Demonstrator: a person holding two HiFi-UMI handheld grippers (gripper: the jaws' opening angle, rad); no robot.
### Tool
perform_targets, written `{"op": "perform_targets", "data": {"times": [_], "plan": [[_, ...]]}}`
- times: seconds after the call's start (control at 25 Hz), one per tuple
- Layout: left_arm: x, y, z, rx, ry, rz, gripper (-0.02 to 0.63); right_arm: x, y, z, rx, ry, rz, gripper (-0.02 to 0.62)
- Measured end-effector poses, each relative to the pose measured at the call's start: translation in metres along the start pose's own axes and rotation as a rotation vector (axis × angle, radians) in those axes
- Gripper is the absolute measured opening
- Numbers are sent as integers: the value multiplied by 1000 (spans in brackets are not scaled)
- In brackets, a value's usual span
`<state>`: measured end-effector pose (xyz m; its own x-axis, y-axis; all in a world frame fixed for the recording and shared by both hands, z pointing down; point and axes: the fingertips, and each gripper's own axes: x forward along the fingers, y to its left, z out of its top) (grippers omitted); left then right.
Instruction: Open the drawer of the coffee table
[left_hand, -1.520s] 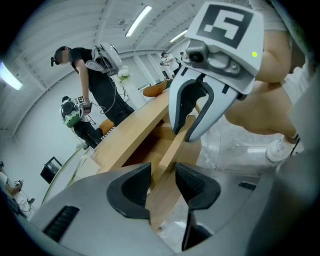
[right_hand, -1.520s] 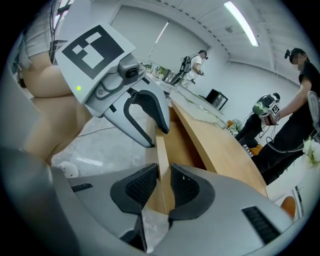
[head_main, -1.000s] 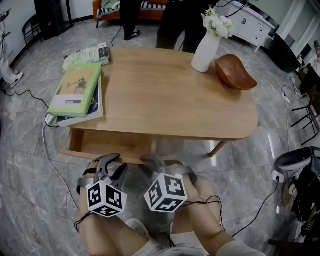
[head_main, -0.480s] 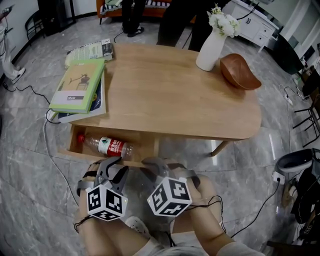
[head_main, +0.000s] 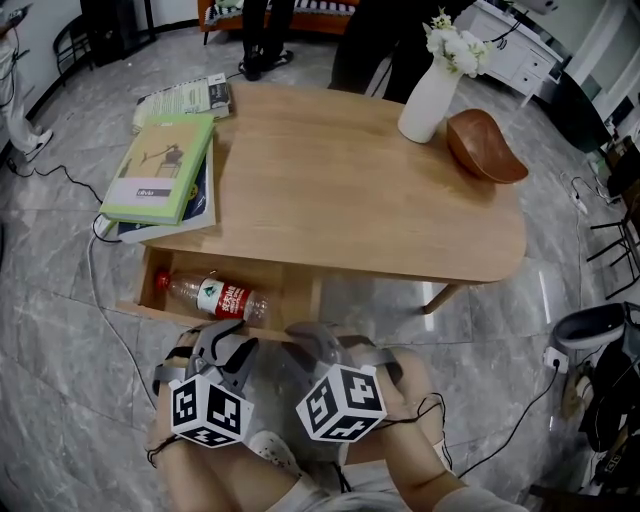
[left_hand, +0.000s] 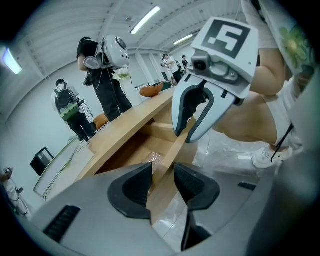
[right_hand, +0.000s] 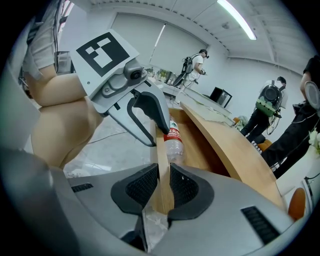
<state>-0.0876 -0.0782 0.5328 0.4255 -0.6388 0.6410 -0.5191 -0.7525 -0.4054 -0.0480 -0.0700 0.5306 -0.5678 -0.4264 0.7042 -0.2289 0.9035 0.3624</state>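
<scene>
The coffee table (head_main: 360, 190) has its drawer pulled out toward me at the near left. A clear plastic bottle (head_main: 215, 297) with a red label lies inside it. My left gripper (head_main: 225, 335) and right gripper (head_main: 315, 335) sit side by side on the drawer front (head_main: 150, 308). In the left gripper view the gripper (left_hand: 162, 182) straddles the wooden panel (left_hand: 172, 150); its jaws have just been closing a little on it. The right gripper view shows that gripper (right_hand: 161, 187) pinching the same panel (right_hand: 161, 155), with the bottle (right_hand: 174, 140) beyond.
Stacked books (head_main: 160, 170) and a magazine (head_main: 185, 98) lie on the table's left. A white vase (head_main: 430, 95) and a brown bowl (head_main: 485, 148) stand at its far right. People stand behind the table. Cables (head_main: 100, 290) run over the marble floor; a white bin (head_main: 590, 325) is right.
The drawer has slid further out from under the table top, and the bottle inside has come into view. Both grippers stay on the drawer front.
</scene>
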Motion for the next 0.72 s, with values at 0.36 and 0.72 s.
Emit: {"op": "perform_targets", "data": {"times": [0.36,0.72], "plan": [[-4,-5,-2,-21,12,-24,147,-2,7,0,-6,-2,24,80],[-11,-15,-8,-38,34,-53,147,-5,21,1,-2,-14,60,77]]}}
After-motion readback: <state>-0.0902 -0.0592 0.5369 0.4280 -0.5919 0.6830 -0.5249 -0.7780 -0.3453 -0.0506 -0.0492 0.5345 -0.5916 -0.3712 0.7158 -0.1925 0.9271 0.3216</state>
